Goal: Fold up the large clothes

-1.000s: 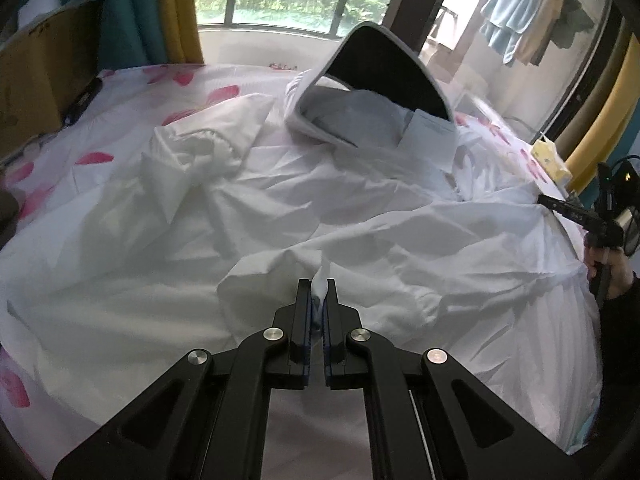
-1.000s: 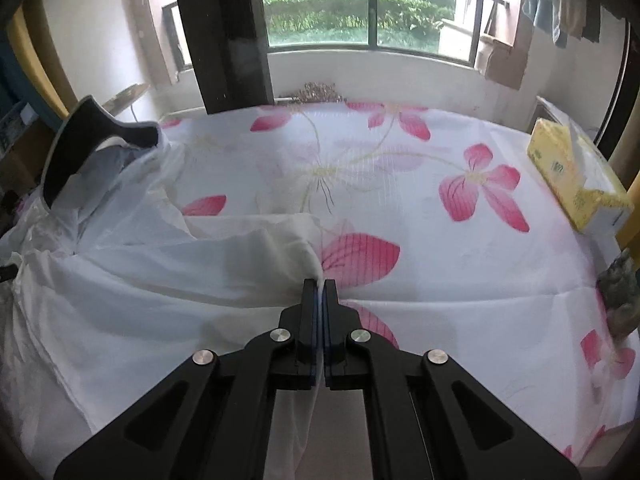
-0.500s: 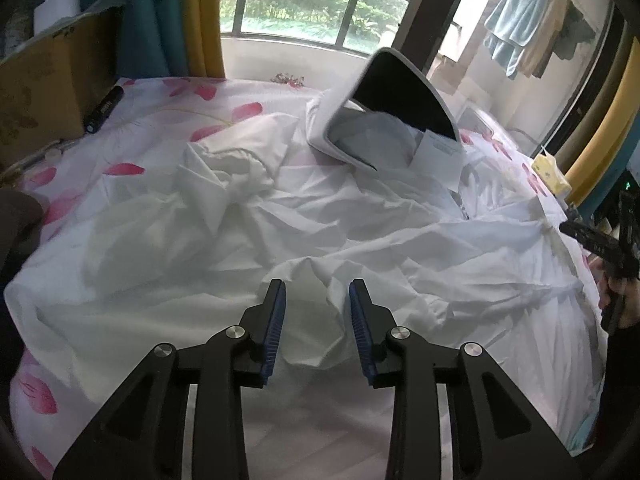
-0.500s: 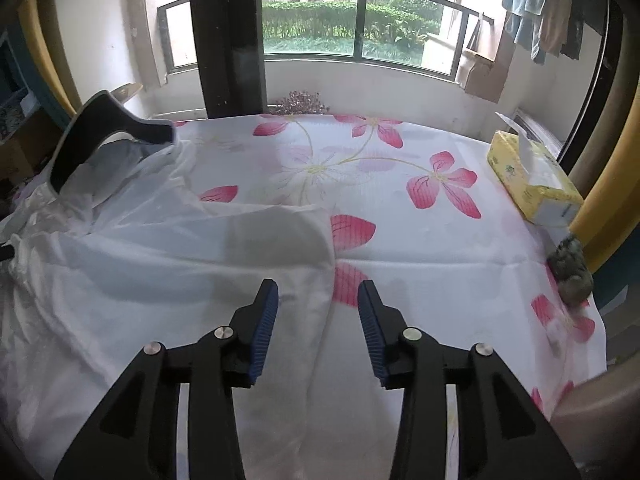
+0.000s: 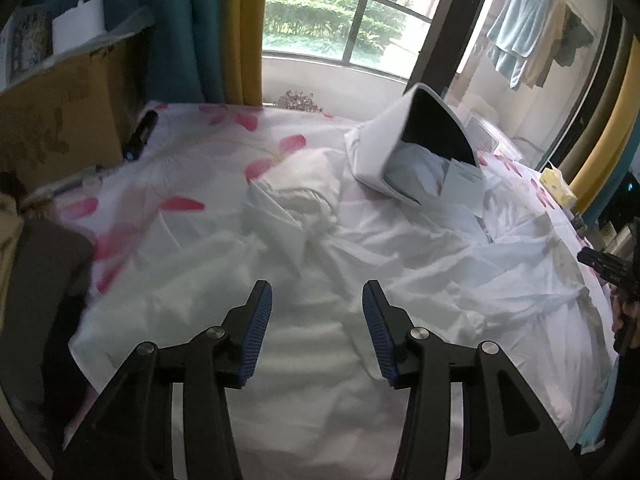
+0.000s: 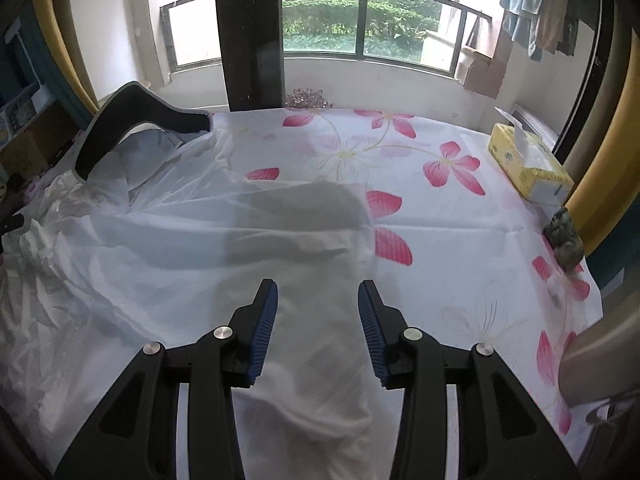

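A large white garment (image 5: pixel 360 264) lies rumpled across the bed (image 6: pixel 440 216), spread over its flowered sheet. Its stiff dark-lined hood (image 5: pixel 432 144) stands up on the side toward the window (image 6: pixel 360 20). The left gripper (image 5: pixel 317 304) hangs above the cloth, its jaws opening with nothing clamped. The right gripper (image 6: pixel 317 300) hangs above the garment's edge, jaws apart, holding nothing. A yellow tissue box (image 6: pixel 528 168) sits on the bed well apart from the garment.
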### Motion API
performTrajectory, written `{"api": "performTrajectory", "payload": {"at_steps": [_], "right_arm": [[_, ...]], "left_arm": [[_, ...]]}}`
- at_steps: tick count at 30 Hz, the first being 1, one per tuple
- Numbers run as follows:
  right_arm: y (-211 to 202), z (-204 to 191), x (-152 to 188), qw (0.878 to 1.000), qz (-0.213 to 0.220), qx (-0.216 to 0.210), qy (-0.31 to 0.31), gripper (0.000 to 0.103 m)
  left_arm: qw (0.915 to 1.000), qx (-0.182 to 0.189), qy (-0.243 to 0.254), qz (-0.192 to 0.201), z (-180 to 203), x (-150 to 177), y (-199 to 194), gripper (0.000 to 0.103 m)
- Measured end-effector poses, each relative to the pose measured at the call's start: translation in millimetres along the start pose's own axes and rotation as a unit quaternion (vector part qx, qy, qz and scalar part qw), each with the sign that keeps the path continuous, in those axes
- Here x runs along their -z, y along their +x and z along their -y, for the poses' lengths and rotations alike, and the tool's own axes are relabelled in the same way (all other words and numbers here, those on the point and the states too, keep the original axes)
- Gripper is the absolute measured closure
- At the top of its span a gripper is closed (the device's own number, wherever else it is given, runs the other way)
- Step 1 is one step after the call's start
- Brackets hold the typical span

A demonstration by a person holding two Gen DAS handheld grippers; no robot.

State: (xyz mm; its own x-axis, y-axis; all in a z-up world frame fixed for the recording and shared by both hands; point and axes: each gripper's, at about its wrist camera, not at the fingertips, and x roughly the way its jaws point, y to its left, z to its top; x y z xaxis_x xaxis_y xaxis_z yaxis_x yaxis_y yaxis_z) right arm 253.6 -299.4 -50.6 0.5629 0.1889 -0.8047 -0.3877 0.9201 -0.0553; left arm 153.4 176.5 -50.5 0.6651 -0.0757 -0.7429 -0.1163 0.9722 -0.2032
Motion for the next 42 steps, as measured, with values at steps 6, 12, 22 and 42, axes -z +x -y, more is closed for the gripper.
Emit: {"api": "performTrajectory", "payload": {"at_steps": [6, 12, 22, 42], "right_arm": [[-9, -10, 4, 1.000, 0.002, 0.001, 0.010, 0.061], [-12, -18, 4, 1.000, 0.001, 0.001, 0.013, 0.061], [-11, -20, 3, 1.000, -0.001, 0.001, 0.018, 0.061], [-18, -19, 5, 0.999, 0.017, -0.030, 0.017, 0.061]], "left_arm": [[0.9998, -0.002, 0.018, 0.007, -12, -21, 5, 0.053], [0.9998, 0.000, 0.019, -0.002, -21, -35, 27, 0.053], [0.9979, -0.021, 0.047, -0.040, -21, -30, 57, 0.081], [0.9882, -0.064, 0.031, 0.135, 1, -74, -68, 0.098]]}}
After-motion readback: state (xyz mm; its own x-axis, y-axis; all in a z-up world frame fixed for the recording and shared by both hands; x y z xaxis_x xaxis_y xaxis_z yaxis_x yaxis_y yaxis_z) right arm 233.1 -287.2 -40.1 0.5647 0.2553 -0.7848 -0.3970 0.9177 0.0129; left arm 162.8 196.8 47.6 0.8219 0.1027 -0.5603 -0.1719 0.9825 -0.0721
